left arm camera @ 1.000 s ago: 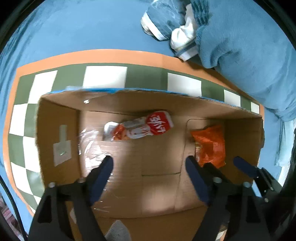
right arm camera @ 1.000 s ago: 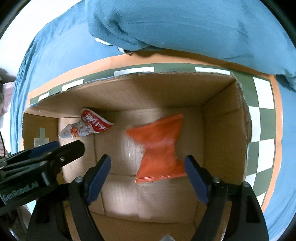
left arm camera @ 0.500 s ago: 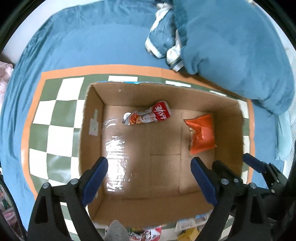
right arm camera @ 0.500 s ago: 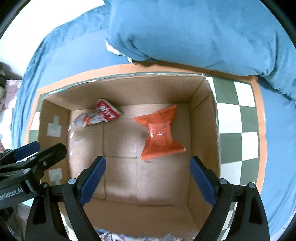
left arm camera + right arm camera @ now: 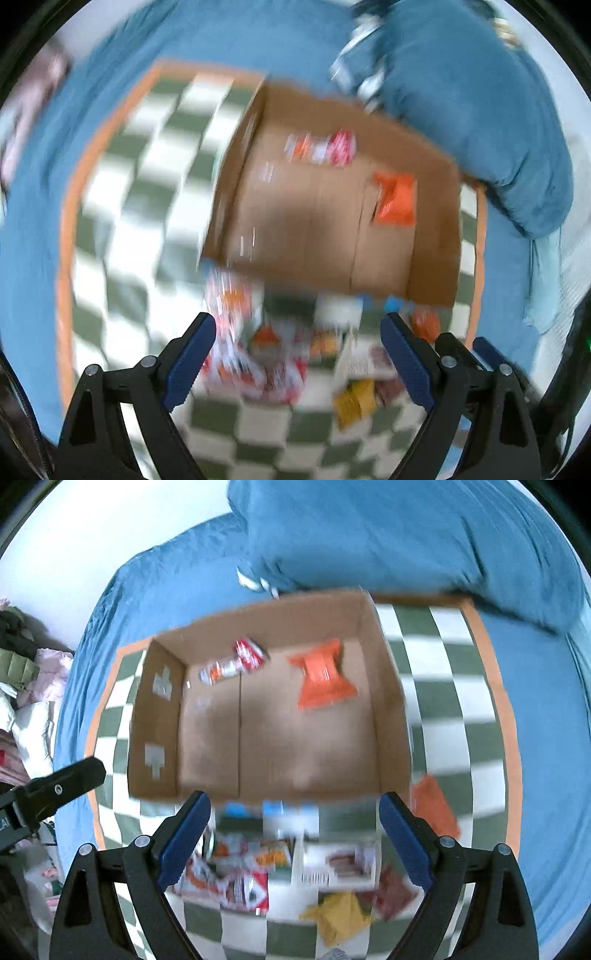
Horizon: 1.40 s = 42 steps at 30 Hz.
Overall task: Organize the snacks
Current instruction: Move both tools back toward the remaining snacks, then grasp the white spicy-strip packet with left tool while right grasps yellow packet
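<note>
Snack packets [image 5: 295, 867] lie heaped on the green-and-white checkered mat [image 5: 443, 716], nearest to both cameras and just this side of the cardboard box [image 5: 391, 701]. Both tongs are spread wide and hold nothing: the left tongs [image 5: 297, 363] hang over a red-and-white packet [image 5: 251, 365] in the heap, and the right tongs [image 5: 294, 843] over a white packet [image 5: 336, 864], with a yellow packet [image 5: 338, 917] and a dark red packet [image 5: 395, 891] close by. An orange packet [image 5: 436, 805] rests on the mat beside the box's near right corner. Inside the open box, an orange snack bag [image 5: 323, 674] lies toward the far right and a red-and-white snack pack [image 5: 236, 661] toward the far left, well apart. Behind the box a blue blanket [image 5: 406, 531] is bunched on the blue bed sheet [image 5: 166, 576]. The left view is heavily blurred.
</note>
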Motion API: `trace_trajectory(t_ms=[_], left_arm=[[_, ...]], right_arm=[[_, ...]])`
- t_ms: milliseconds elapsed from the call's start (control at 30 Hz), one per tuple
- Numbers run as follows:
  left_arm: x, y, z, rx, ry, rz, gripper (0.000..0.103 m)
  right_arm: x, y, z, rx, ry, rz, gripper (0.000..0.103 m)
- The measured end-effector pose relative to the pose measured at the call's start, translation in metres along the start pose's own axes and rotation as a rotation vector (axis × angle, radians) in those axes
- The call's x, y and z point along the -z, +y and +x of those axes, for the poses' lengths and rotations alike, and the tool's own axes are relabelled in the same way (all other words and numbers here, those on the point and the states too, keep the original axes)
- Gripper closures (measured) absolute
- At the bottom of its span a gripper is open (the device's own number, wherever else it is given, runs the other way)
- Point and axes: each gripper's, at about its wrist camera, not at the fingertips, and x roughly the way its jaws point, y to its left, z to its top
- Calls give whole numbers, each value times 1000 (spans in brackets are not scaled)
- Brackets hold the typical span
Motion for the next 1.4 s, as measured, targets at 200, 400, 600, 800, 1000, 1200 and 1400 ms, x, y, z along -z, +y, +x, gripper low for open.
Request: trace_trajectory(t_ms=[200, 400, 600, 800, 1000, 1200, 1400], left_arm=[[56, 61, 77, 81, 231, -282, 12], [74, 86, 132, 121, 316, -478, 12], [77, 83, 172, 81, 363, -555, 12], [86, 81, 196, 28, 388, -591, 17], [90, 90, 188, 1, 326, -512, 43], [84, 77, 180, -35, 302, -377, 59], [79, 90, 175, 45, 302, -476, 58]], right_arm=[[78, -34, 27, -4, 118, 117, 8], [117, -66, 68, 23, 203, 212, 8], [128, -78, 91, 34, 230, 226, 8], [128, -74, 110, 39, 282, 164, 8], [132, -60, 131, 44, 359, 25, 8], [138, -44, 153, 92, 405, -104, 9], [136, -39, 164, 106, 411, -111, 10]])
